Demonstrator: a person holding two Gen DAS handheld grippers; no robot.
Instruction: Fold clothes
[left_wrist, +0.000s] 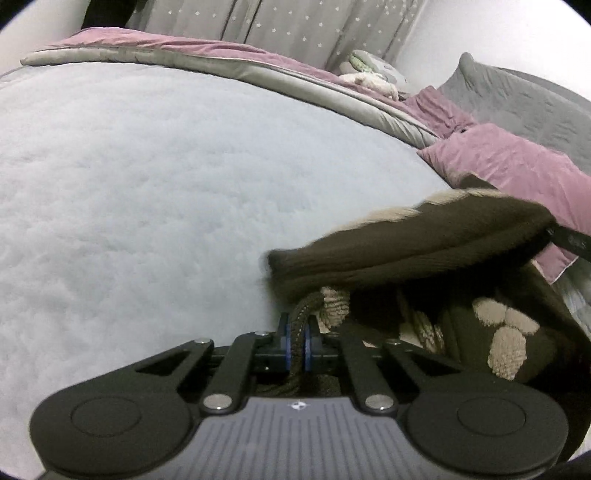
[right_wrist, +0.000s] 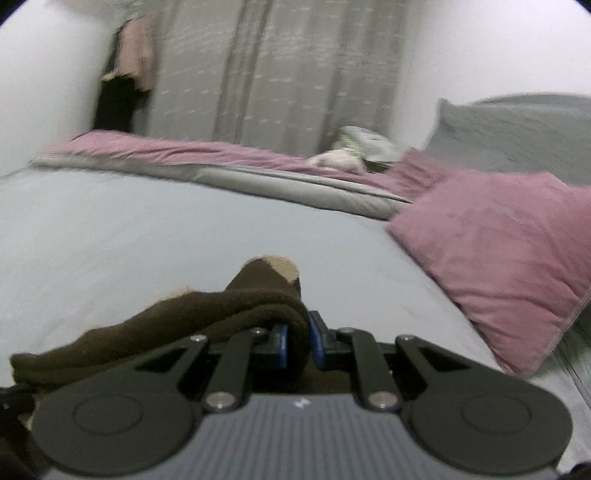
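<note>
A dark brown knit garment with beige fuzzy patches hangs between my two grippers above the pale blue bed cover. My left gripper is shut on a bunched edge of it, and the rest sags to the right, showing a beige paw-like patch. In the right wrist view my right gripper is shut on a thick fold of the same garment, which trails off to the left. The right gripper's body shows at the right edge of the left wrist view.
A pink pillow lies right of the garment. A pink and grey duvet is bunched along the far side of the bed. A grey pillow, soft toys, grey curtains and hanging clothes are behind.
</note>
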